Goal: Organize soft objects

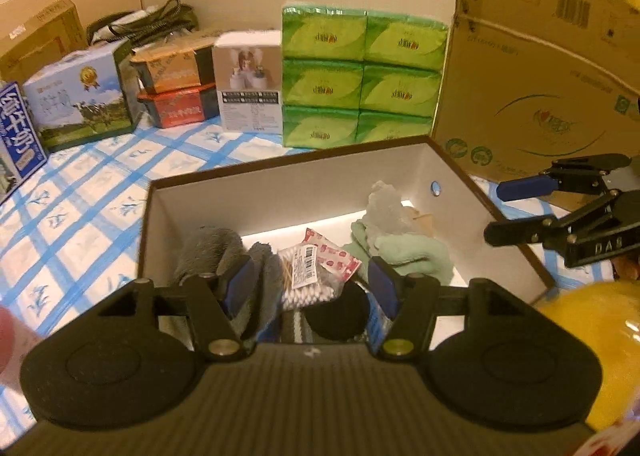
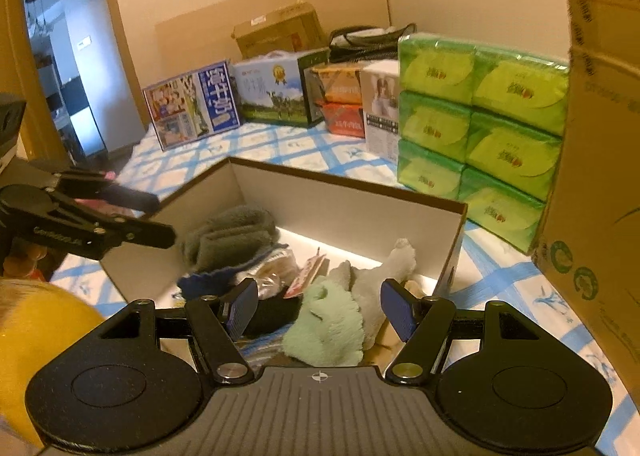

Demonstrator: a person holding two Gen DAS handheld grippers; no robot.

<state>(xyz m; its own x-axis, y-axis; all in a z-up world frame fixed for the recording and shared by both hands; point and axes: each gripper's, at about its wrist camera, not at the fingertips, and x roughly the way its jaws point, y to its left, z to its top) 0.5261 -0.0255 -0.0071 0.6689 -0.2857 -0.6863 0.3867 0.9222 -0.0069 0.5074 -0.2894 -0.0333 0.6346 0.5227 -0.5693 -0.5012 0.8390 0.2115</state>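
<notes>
Left wrist view: the left gripper (image 1: 312,288), jaws spread wide and holding nothing, hovers over an open storage box (image 1: 280,180) containing a grey fleece cloth (image 1: 212,252), a bag of cotton swabs (image 1: 308,276) and a green towel (image 1: 408,252); 6 green tissue packs (image 1: 360,76) stand behind. Right wrist view: the right gripper (image 2: 318,310), jaws likewise apart and empty, hangs above the green towel (image 2: 328,328) and a grey plush toy (image 2: 380,276) inside the box (image 2: 352,184).

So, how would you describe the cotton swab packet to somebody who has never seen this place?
Look into the open white-walled box on the blue checked cloth. Between the grey fleece and the mint-green cloth lies the cotton swab packet: the only clear plastic item, with a barcode label.
</notes>
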